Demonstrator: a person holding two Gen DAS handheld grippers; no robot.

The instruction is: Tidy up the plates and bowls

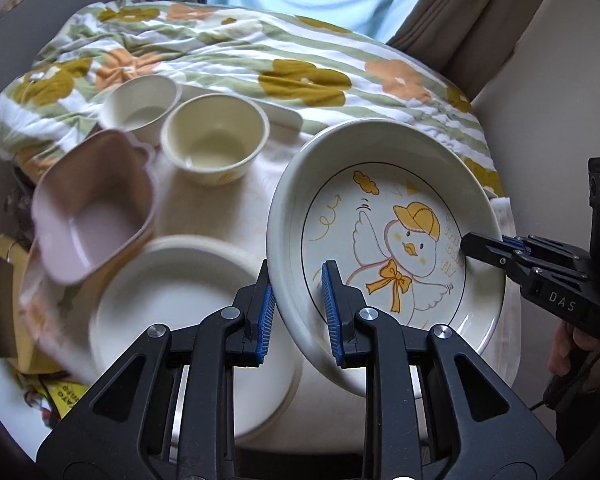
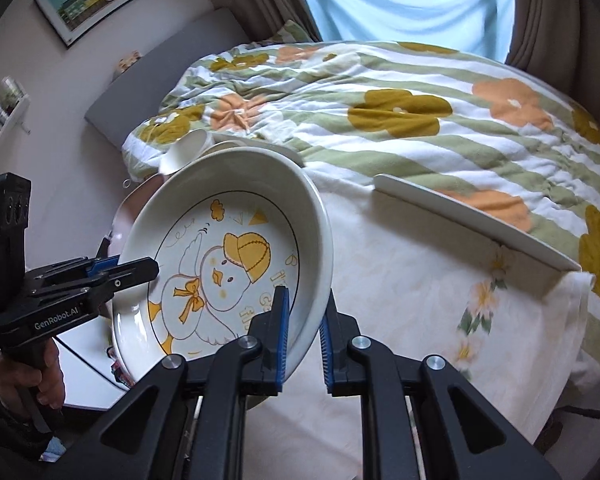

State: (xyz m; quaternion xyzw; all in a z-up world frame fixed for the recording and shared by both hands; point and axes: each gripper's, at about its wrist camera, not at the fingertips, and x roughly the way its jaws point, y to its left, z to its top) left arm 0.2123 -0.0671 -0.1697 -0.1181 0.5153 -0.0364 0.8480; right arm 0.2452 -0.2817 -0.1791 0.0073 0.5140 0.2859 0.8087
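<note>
The duck-print plate (image 1: 384, 236) is held tilted above the surface (image 2: 400, 280), with both the left tool (image 1: 298, 312) and the right tool (image 2: 303, 332) closed on opposite parts of its rim. Left of that plate lie a plain white plate (image 1: 172, 292), a pink square bowl (image 1: 96, 208) and two cream bowls (image 1: 216, 144), all separate. By my reading the sorting is barely begun: the duck-print plate probably belongs on the white one, and the bowls remain unnested.

we hold the duck plate (image 2: 236, 264) tilted, our right hand-held gripper (image 2: 303, 336) clamping its near rim, our left hand-held gripper (image 2: 140, 270) pinching the opposite rim.
</note>
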